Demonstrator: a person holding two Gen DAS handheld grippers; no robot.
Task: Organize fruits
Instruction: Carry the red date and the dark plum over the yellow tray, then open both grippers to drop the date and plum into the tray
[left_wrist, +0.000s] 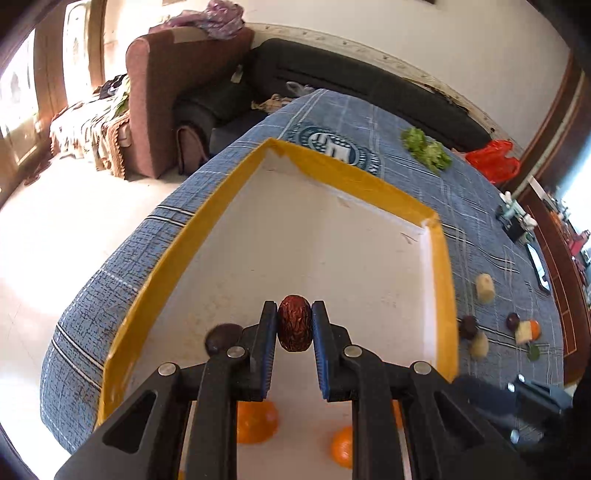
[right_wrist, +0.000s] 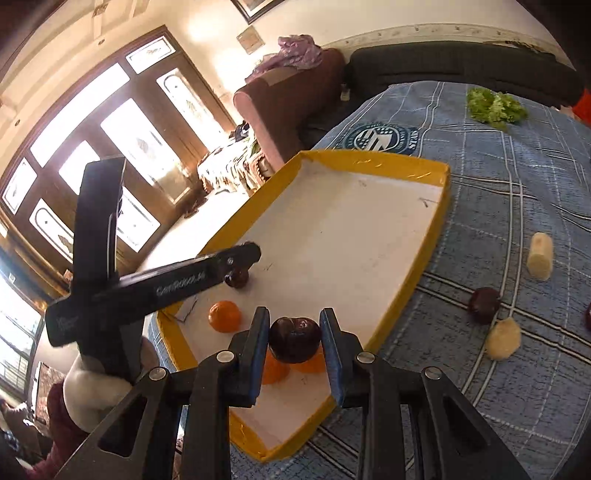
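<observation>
Not much you can actually read here tbh. The blue checked cloth (right_wrist: 517, 184) has a round dark-blue badge (right_wrist: 380, 137) printed on it with big pale block characters in the middle and small lettering round the rim, but it's too warped to make out in either view, apart from what might be "GIRLS" at its right end. The left tool (right_wrist: 236, 273), seen from the right wrist view, has pale lettering along its black arm, too smeared to spell out.
</observation>
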